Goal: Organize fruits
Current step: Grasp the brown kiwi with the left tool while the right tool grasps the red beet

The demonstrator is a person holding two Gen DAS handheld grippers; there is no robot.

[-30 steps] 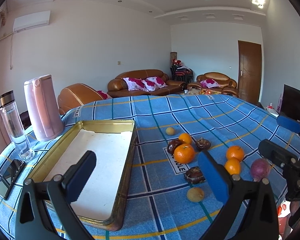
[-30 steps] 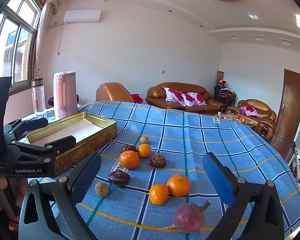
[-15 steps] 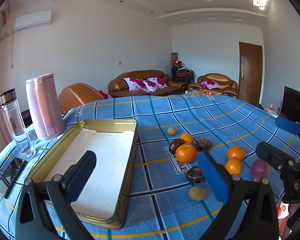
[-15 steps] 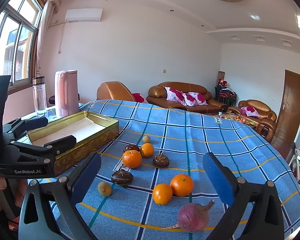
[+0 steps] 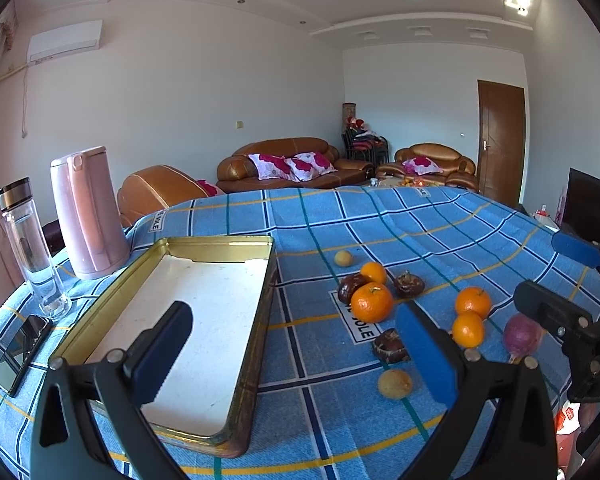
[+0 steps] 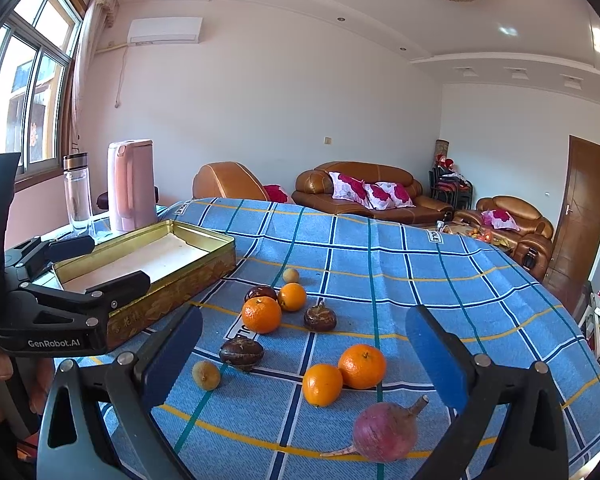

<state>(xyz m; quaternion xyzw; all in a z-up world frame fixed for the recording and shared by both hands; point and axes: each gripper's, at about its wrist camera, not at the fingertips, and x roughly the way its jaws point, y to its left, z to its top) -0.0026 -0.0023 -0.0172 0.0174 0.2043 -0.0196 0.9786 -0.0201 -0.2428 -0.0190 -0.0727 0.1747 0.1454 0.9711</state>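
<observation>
Several oranges, among them one (image 5: 371,302) by the cloth label and a pair (image 6: 344,372) nearer me, lie on the blue checked tablecloth. Among them are dark brown fruits (image 6: 242,353), small yellowish fruits (image 5: 395,384) and a purple radish-like bulb (image 6: 384,432). A gold tin tray (image 5: 260,320) with a white floor sits to their left, holding nothing. My left gripper (image 5: 296,356) hovers open over the tray's near right corner. Above the front fruits my right gripper (image 6: 304,356) is open, with nothing between the fingers.
A pink kettle (image 5: 88,216), a clear bottle (image 5: 30,248) and a phone (image 5: 20,354) stand left of the tray. The table's edge runs close at the right. Sofas (image 6: 360,196) and a door (image 6: 580,216) fill the room behind.
Both grippers have drifted slightly forward toward the fruits; the fruits sit a little nearer in the right wrist view. Nothing was grasped or moved.
</observation>
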